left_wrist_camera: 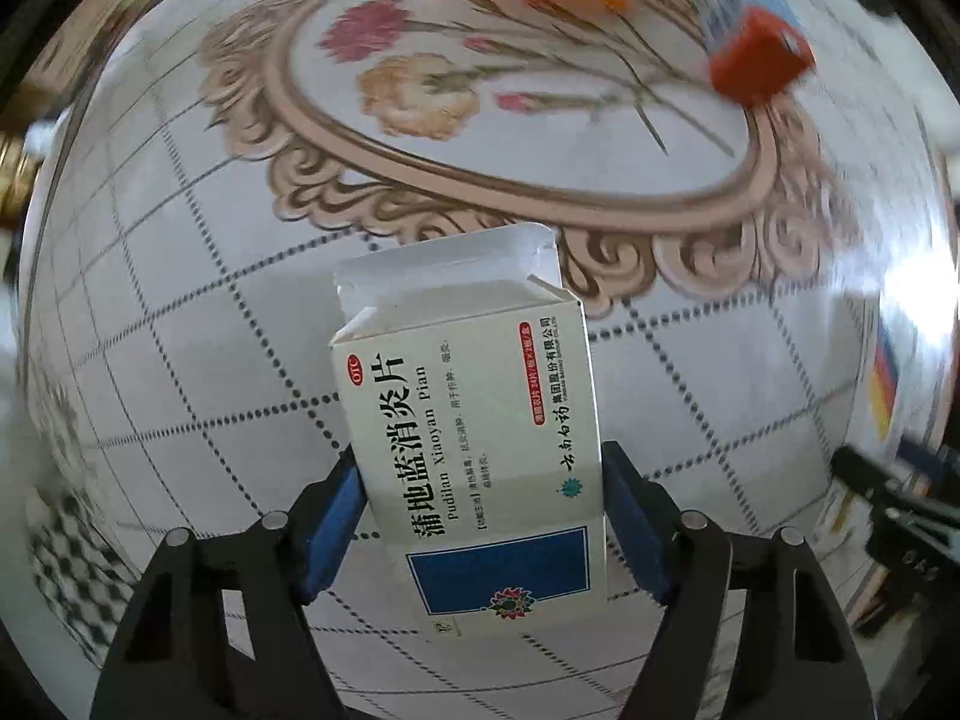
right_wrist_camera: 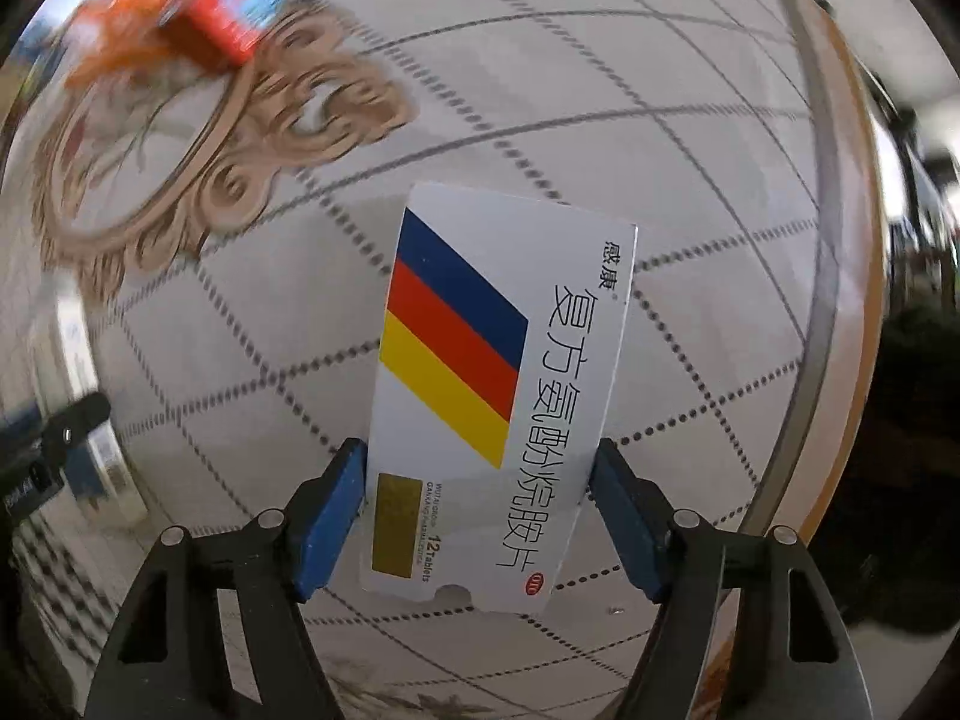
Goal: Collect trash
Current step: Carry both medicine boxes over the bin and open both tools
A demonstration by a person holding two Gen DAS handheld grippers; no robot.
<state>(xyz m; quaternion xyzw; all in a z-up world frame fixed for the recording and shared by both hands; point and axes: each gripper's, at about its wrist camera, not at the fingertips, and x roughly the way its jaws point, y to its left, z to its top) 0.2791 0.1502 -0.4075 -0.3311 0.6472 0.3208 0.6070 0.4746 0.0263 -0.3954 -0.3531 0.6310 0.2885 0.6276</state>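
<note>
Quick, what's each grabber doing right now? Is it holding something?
Left gripper: closed on the white medicine box with the blue rectangle.
Right gripper: closed on the white box with blue, red and yellow stripes.

A white medicine box [left_wrist_camera: 474, 450] with a blue panel, end flap open, and a flat white box [right_wrist_camera: 492, 390] with blue, red and yellow stripes, both clamped above the desk.

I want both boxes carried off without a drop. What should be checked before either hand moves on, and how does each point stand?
1. Left claw pads against the white medicine box: ok.
2. Right claw pads against the striped box: ok.
3. White medicine box end flap shut: not ok, open.
4. Boxes clear of the tabletop: cannot tell.
5. Orange box collected: not ok, on the table.
6. Trash bin in sight: not ok.
</note>
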